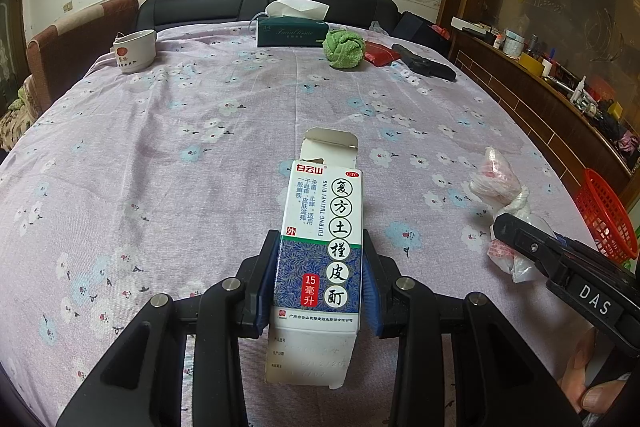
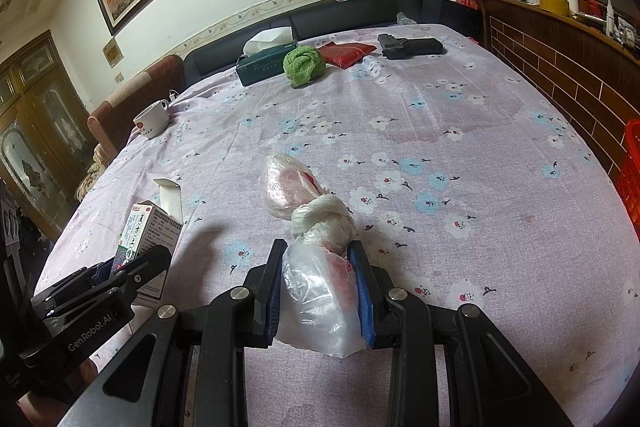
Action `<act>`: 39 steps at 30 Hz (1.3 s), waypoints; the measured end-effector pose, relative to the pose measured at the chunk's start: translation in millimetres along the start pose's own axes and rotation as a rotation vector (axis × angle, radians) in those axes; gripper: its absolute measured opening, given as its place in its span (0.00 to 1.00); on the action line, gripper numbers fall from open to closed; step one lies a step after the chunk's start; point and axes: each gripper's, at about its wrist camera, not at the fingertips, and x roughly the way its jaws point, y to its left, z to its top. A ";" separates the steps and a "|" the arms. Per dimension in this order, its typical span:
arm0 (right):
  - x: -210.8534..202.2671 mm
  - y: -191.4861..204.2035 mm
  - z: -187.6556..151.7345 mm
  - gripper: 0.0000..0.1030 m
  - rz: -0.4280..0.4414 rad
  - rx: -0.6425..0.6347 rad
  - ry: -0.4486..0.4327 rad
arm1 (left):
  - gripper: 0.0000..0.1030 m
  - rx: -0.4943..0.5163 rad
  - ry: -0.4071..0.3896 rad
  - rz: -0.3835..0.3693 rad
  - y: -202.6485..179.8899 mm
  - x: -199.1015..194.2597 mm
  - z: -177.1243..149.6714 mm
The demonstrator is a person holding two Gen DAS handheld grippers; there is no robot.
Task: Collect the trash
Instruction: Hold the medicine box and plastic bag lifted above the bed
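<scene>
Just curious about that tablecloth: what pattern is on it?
The tablecloth is pale lilac with small white and blue flowers, clearest in the right wrist view.

lilac floral tablecloth (image 1: 200, 147) — red basket (image 1: 604, 215), green cloth (image 1: 343, 47)

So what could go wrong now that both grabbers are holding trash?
The left gripper clamps the medicine box only by its thin sides. The box is open at the top, so it might crush or slip out. The right gripper pinches the knotted plastic bag by its loose, slippery end, and the fuller part hangs forward, so it could slide free. The red basket sits off the table's edge, so a sloppy drop could miss.
</scene>
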 end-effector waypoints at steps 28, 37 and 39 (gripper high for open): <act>-5.5 -2.8 -0.2 0.32 -0.032 0.014 -0.032 | 0.34 -0.009 -0.005 -0.007 2.1 -3.8 -0.1; -26.8 2.7 -5.3 0.32 -0.043 -0.012 -0.056 | 0.34 0.017 -0.012 -0.012 -3.3 -12.2 -4.6; -32.2 -0.3 -4.5 0.32 -0.041 -0.004 -0.061 | 0.34 0.025 -0.022 -0.008 -5.9 -16.2 -4.6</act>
